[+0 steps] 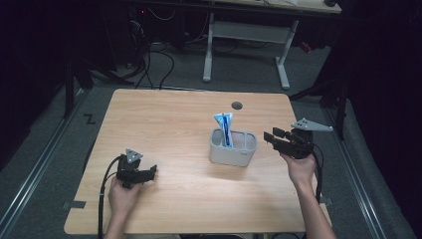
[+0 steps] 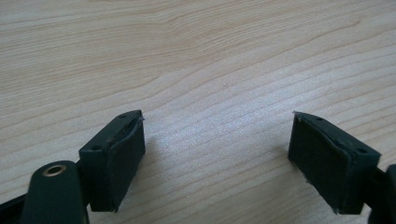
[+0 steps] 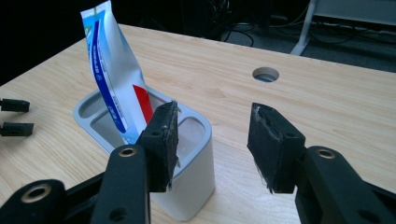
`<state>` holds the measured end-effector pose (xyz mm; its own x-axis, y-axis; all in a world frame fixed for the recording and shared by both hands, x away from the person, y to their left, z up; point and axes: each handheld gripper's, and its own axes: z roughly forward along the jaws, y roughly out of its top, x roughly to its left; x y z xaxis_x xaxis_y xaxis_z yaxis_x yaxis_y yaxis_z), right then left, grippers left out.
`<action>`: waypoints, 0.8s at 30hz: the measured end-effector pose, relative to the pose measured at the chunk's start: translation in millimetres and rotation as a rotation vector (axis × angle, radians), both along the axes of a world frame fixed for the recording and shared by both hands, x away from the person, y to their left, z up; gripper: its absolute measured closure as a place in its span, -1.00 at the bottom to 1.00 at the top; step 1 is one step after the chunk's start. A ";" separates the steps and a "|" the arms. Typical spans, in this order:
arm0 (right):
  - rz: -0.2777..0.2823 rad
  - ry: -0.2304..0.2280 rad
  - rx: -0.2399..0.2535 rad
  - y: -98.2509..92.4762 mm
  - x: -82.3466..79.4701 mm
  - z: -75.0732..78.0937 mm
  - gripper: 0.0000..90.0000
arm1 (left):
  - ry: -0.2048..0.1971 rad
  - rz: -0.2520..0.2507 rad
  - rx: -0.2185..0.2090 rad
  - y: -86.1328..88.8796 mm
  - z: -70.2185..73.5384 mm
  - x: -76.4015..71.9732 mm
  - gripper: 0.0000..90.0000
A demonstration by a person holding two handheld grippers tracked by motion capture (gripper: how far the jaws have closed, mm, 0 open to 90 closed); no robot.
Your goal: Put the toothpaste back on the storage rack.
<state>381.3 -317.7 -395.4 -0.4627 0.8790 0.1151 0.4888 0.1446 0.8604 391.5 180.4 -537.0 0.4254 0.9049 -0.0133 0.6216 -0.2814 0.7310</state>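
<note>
at worktop (image 1: 164,129) centre, a toothpaste tube (image 1: 224,127) stands in the grey holder (image 1: 232,155). right tongs (image 3: 212,140) gape empty at 3 o'clock, left tongs (image 2: 217,161) gape empty at 8; a careless nudge could tip the holder.

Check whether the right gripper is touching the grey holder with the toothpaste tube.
Apart. In the high view, bare table shows between the right gripper and the grey holder; its jaws are open and empty. The toothpaste tube stands inside the holder.

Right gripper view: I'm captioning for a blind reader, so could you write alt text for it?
A toothpaste tube stands tilted in a grey two-compartment holder on a wooden table. The right gripper, its black jaws open and empty, sits in the foreground beside the holder; a round cable hole lies beyond.
</note>
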 end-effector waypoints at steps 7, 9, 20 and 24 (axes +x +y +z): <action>-0.016 0.002 -0.003 -6.9 -5.5 -5.3 0.17 | 0.000 0.000 0.000 0.0 0.0 0.0 -0.58; -0.025 -0.009 -0.003 -8.8 -8.0 -7.1 0.19 | 0.000 0.000 0.000 0.0 0.0 0.0 -0.58; -0.057 0.002 0.002 -19.3 -14.3 -19.4 0.20 | 0.000 0.000 -0.001 0.0 0.0 -0.1 -0.58; -0.061 0.009 -0.016 -22.3 -16.2 -21.4 0.19 | 0.000 0.000 -0.001 0.1 0.0 -0.1 -0.58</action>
